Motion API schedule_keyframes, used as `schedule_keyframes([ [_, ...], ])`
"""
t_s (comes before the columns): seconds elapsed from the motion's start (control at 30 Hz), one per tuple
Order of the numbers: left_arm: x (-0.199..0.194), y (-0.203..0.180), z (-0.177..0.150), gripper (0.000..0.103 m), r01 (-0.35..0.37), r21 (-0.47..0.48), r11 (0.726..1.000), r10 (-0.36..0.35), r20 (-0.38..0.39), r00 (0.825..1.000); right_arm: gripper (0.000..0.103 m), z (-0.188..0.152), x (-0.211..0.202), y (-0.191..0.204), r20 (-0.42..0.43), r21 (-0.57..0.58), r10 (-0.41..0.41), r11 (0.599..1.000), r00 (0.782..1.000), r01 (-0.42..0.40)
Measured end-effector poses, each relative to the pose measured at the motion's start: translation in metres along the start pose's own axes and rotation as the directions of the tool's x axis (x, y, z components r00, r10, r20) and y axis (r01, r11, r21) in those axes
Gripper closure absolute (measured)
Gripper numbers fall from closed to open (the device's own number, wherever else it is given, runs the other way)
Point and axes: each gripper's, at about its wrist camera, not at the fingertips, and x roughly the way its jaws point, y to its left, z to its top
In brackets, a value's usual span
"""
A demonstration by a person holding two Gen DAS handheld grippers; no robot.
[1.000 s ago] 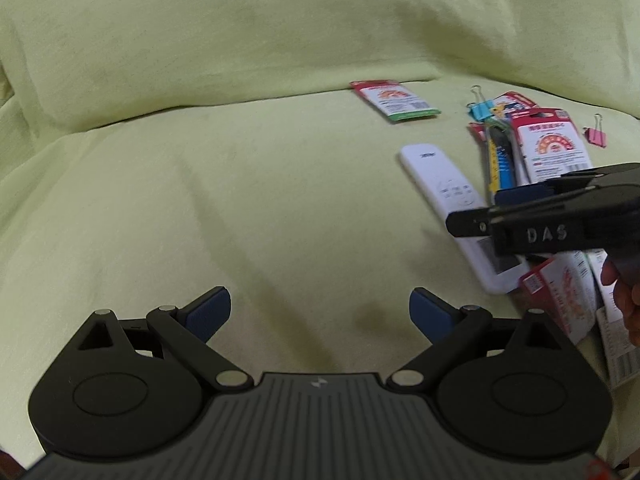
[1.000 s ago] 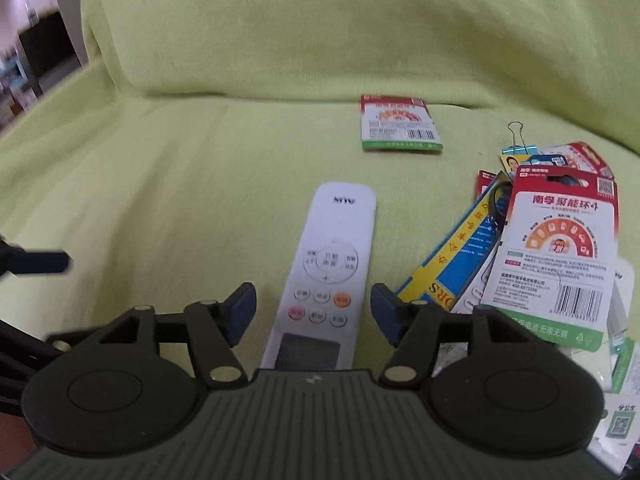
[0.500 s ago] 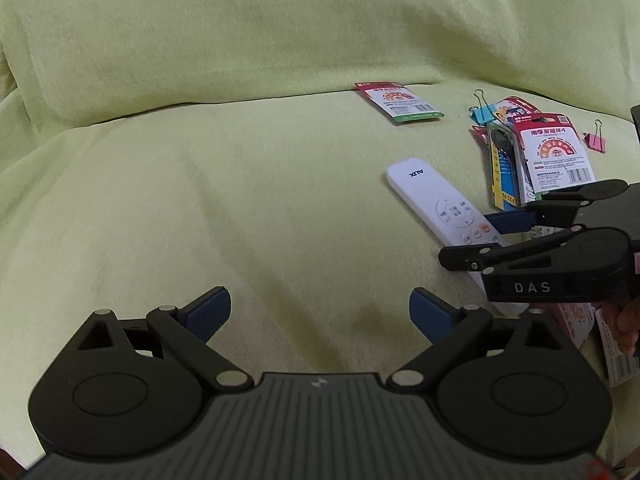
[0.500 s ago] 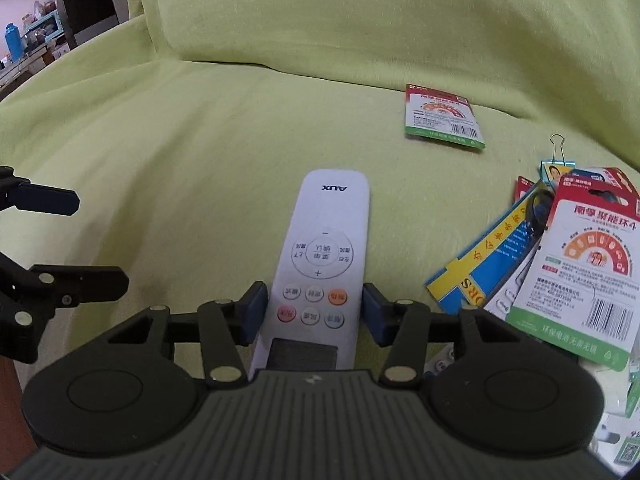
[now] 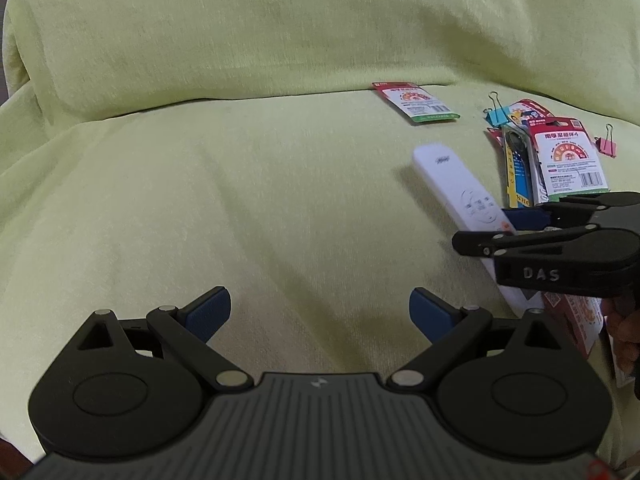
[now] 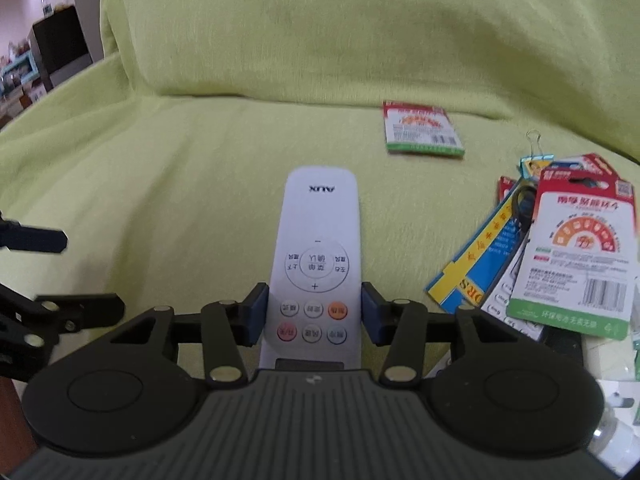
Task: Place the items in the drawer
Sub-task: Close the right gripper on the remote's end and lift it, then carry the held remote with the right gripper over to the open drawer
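A white remote (image 6: 320, 216) with round and coloured buttons lies lengthwise on the yellow-green sofa cover. My right gripper (image 6: 314, 312) is shut on its button end, one blue pad pressed to each long side. In the left wrist view the remote (image 5: 444, 172) runs diagonally into that right gripper (image 5: 484, 226) at the right edge. My left gripper (image 5: 320, 308) is open above bare sofa seat, with nothing between its fingers. No drawer is in view.
A lone red and green battery pack (image 6: 420, 128) lies near the backrest. Several overlapping card packs (image 6: 576, 248) are piled at the right, with a blue binder clip (image 5: 496, 114) and a pink one (image 5: 606, 146). A hand (image 5: 628, 332) holds the right gripper. Dark furniture (image 6: 60, 48) stands far left.
My right gripper moved forward over the remote and its fingers closed from wide apart onto the remote's sides. The left gripper has stayed open and nearly still.
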Motion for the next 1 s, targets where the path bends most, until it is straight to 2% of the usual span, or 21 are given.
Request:
schedule_keyframes([
  [0.27, -0.010, -0.006, 0.000, 0.006, 0.007, 0.011, 1.000, -0.007, 0.009, 1.000, 0.059, 0.011, -0.031, -0.002, 0.087, 0.050, -0.008, 0.999, 0.996, 0.004],
  [0.53, -0.029, -0.016, 0.005, 0.006, 0.025, 0.038, 0.999, -0.026, 0.044, 0.999, 0.059, 0.021, -0.076, -0.010, 0.206, 0.087, -0.048, 0.996, 0.977, 0.031],
  [0.7, -0.039, -0.029, 0.007, 0.006, 0.052, 0.077, 0.996, -0.057, 0.058, 0.997, 0.059, 0.014, -0.102, -0.018, 0.214, 0.104, -0.077, 0.993, 0.974, 0.056],
  [1.0, -0.057, -0.083, -0.001, 0.006, 0.153, 0.168, 0.974, -0.167, 0.078, 0.983, 0.059, -0.030, -0.155, -0.038, 0.191, 0.176, -0.167, 0.975, 0.967, 0.133],
])
